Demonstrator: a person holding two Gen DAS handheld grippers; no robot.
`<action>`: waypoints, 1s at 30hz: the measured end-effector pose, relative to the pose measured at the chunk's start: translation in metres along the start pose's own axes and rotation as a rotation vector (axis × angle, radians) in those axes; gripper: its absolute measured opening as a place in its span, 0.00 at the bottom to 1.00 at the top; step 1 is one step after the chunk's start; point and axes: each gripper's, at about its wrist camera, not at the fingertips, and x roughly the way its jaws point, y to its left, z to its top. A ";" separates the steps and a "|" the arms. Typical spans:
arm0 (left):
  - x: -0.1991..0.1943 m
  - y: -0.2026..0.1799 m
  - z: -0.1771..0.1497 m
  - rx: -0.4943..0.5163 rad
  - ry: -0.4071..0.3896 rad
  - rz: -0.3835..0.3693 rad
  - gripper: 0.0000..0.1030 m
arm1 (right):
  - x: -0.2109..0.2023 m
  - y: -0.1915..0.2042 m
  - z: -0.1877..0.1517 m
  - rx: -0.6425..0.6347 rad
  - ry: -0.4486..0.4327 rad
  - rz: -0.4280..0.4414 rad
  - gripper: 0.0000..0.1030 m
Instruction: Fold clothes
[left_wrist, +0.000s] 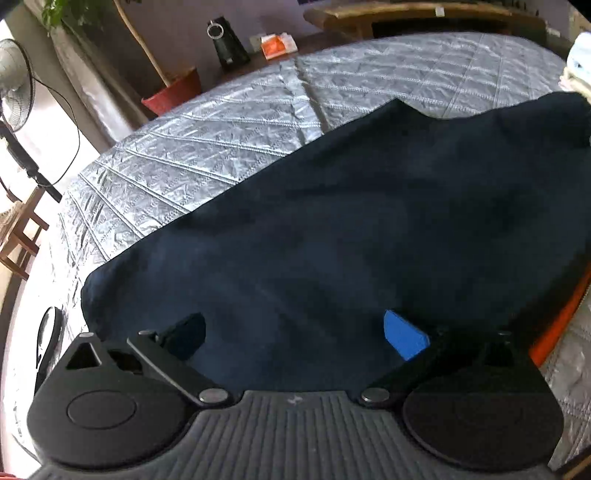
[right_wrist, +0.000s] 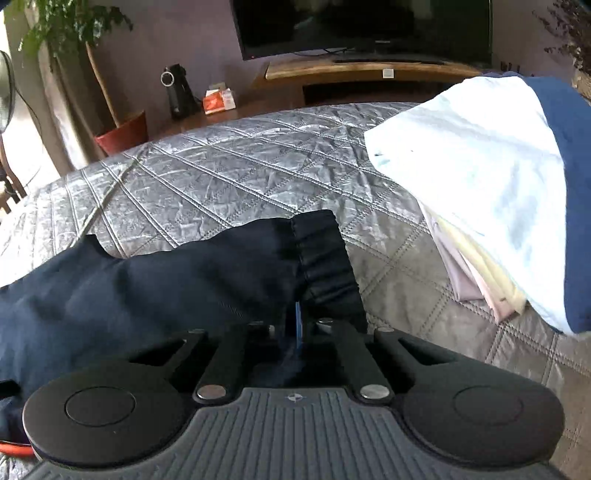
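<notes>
A dark navy garment (left_wrist: 351, 221) lies spread across the grey quilted bed cover (left_wrist: 207, 140). My left gripper (left_wrist: 295, 332) hovers over its near part with the jaws wide open and nothing between them; one pad is blue. In the right wrist view the same navy garment (right_wrist: 147, 280) stretches to the left, ending in a gathered elastic cuff (right_wrist: 325, 258). My right gripper (right_wrist: 297, 325) is shut on the navy cloth just below that cuff, with the fabric bunched up between its fingers.
A pile of folded clothes, white on top with blue behind, (right_wrist: 480, 177) sits on the bed at right. Beyond the bed stand a potted plant (right_wrist: 122, 133), a black device (right_wrist: 177, 92), a wooden TV bench (right_wrist: 369, 70) and a fan (left_wrist: 14, 81). An orange strip (left_wrist: 557, 321) shows by the garment's right edge.
</notes>
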 end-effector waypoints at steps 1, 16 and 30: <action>0.001 0.003 0.001 -0.011 0.001 -0.014 1.00 | -0.002 0.000 0.002 0.006 -0.005 0.005 0.05; 0.006 0.013 0.001 -0.061 0.061 -0.070 1.00 | 0.006 -0.038 0.010 0.158 -0.070 -0.083 0.51; 0.010 -0.012 0.020 0.023 0.073 -0.086 1.00 | 0.026 -0.004 0.018 -0.059 -0.065 -0.052 0.32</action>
